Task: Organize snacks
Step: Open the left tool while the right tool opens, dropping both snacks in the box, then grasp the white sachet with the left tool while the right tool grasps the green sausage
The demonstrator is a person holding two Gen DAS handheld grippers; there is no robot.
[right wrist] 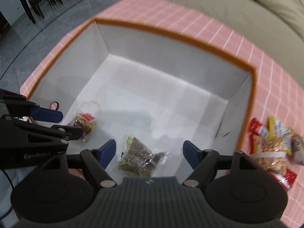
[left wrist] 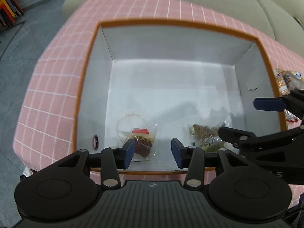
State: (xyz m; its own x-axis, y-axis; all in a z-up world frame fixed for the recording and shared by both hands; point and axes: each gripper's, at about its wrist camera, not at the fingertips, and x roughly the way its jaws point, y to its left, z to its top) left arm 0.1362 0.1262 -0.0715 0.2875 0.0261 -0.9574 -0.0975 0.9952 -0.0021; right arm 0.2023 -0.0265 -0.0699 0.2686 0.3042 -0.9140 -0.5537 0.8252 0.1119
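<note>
Two clear-wrapped snacks in the box [right wrist: 238,62], dark cake [left wrist: 143,145], brown biscuits [right wrist: 141,153], both grippers' jaws spread, empty

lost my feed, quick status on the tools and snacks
Left tool open, right tool open, both empty. Cake pack and sandwich pack lie in box. More snacks wait outside. Nothing in the way.

Open cardboard box [right wrist: 171,36]: orange rim, white inside. Counter cloth [left wrist: 47,87] was pink with white grid. Hand-held gripper pads [right wrist: 108,150] dark blue. Sofa [right wrist: 247,9] beige.
</note>
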